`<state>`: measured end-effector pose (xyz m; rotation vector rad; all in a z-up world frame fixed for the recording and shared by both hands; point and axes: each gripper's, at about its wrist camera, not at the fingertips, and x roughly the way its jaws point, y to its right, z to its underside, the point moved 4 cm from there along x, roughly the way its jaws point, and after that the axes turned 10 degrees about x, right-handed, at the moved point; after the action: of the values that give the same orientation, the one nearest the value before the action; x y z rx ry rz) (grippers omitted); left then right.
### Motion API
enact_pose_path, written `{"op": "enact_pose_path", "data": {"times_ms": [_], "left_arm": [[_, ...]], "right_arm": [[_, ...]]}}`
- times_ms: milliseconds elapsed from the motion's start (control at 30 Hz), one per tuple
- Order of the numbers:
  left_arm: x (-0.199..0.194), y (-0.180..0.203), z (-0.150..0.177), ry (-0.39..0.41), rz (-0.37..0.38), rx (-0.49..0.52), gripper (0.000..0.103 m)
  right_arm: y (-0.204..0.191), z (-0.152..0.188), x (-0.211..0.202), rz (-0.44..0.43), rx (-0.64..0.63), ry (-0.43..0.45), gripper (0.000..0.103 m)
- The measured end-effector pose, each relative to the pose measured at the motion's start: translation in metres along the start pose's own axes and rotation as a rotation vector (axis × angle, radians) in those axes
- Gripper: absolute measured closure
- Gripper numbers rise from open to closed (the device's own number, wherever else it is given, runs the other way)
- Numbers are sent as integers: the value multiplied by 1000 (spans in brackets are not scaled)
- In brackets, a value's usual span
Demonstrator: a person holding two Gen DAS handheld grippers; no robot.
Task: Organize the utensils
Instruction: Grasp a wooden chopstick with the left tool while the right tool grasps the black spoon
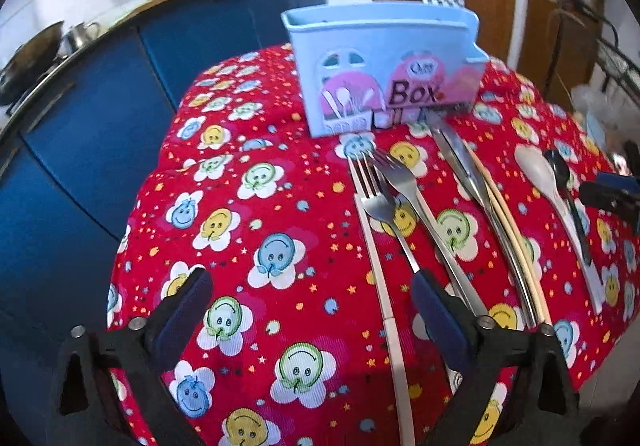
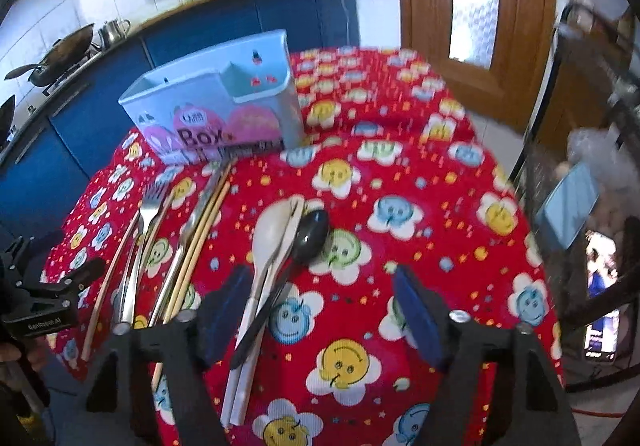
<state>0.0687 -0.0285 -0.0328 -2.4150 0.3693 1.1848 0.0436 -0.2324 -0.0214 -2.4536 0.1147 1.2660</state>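
Red smiley-print cloth covers the worktop (image 1: 260,286); steel forks (image 1: 384,198) and spoons (image 2: 276,242) lie near the pale-blue plastic utensil box (image 1: 384,70). Both hand-held grippers, left (image 1: 312,310) and right (image 2: 320,310), hover open and empty; picking one utensil seems next.

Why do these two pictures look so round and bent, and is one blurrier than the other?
Both wrist views are fisheye, so the counter and door curve, with dark corners. The left wrist view is fairly sharp: the forks and blue box read clearly. The right wrist view is smeared, especially the tablecloth pattern at the far side.
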Motion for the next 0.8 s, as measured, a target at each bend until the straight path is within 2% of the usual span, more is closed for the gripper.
{"op": "enact_pose_path", "data": {"times_ms": [133,200,400,567,633,700,733,800], "left_arm": [[5,3,-1,-55,24,34,25],[8,5,1,-84,61,33,32],[16,4,3,-151,185,-31,54],[20,7,-2,-198,227,-31,65],[22,9,-5,-215,246,-28,73],[23,8,-8,-226,253,-31,81],[23,8,-9,-229,252,-31,92],[23,5,-9,-236,259,-46,96]], "right_arm": [[6,1,12,-23,50,-112,49],[6,1,14,-24,53,-134,51],[-1,-3,17,-48,26,-212,71],[-9,-8,26,-67,25,-283,77],[-12,-10,31,-64,19,-301,79],[-13,-12,33,-62,13,-311,87],[-14,-13,33,-52,12,-313,96],[-15,-14,33,-36,-10,-315,97]]}}
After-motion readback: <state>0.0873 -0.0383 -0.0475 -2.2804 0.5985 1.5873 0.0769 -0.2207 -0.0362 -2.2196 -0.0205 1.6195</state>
